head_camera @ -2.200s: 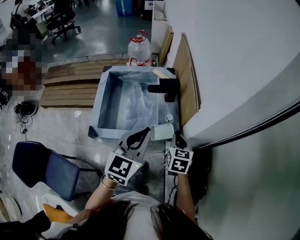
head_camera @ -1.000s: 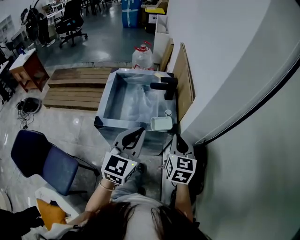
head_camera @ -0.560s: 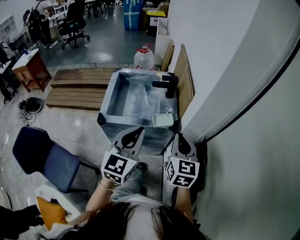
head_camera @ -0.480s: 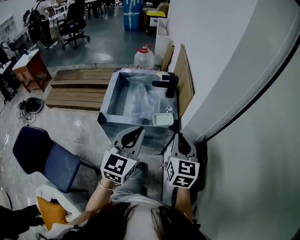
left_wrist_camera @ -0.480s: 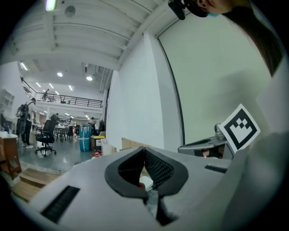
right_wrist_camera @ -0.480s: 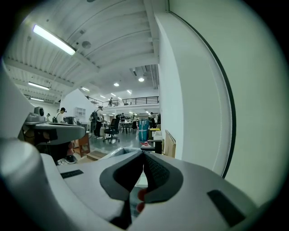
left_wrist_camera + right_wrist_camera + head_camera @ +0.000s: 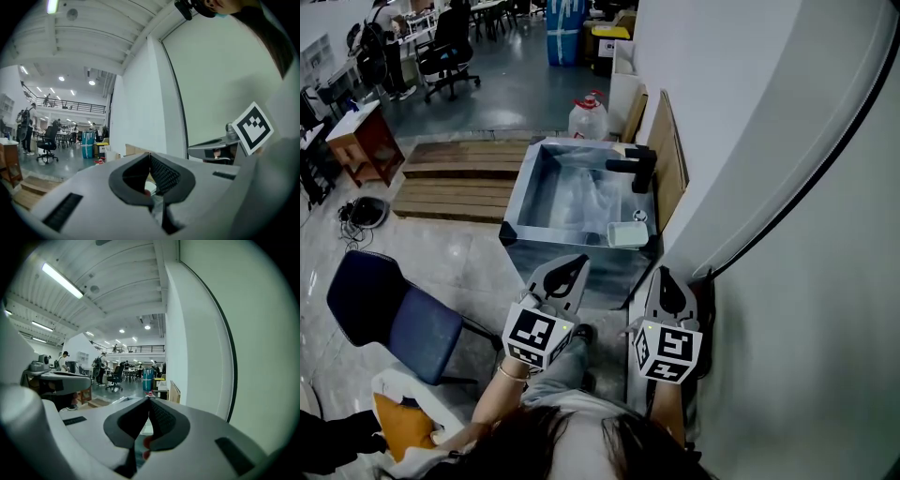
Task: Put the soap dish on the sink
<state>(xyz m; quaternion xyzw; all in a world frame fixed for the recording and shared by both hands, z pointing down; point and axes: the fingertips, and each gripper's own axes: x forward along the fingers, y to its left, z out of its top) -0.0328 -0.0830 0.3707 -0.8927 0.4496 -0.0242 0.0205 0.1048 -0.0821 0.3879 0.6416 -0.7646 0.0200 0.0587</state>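
In the head view the pale soap dish [image 7: 627, 234] lies on the near right corner of the steel sink [image 7: 517, 199], just in front of the black tap [image 7: 630, 169]. My left gripper [image 7: 578, 262] and right gripper [image 7: 665, 274] are held side by side well short of the sink, both shut with nothing between the jaws. The left gripper view shows my left gripper [image 7: 150, 156] with its tips met, pointing up at the wall. The right gripper view shows my right gripper [image 7: 149, 400] likewise closed and empty.
A white wall [image 7: 750, 141] runs along the right. Cardboard sheets [image 7: 673, 169] lean behind the sink, a water bottle [image 7: 586, 117] stands beyond it. Wooden pallets [image 7: 455, 173] lie to its left, a blue chair [image 7: 389, 314] at lower left.
The soap dish, earlier right by my right gripper's tip, now rests on the sink corner. Both grippers have pulled back from the sink and stay shut.
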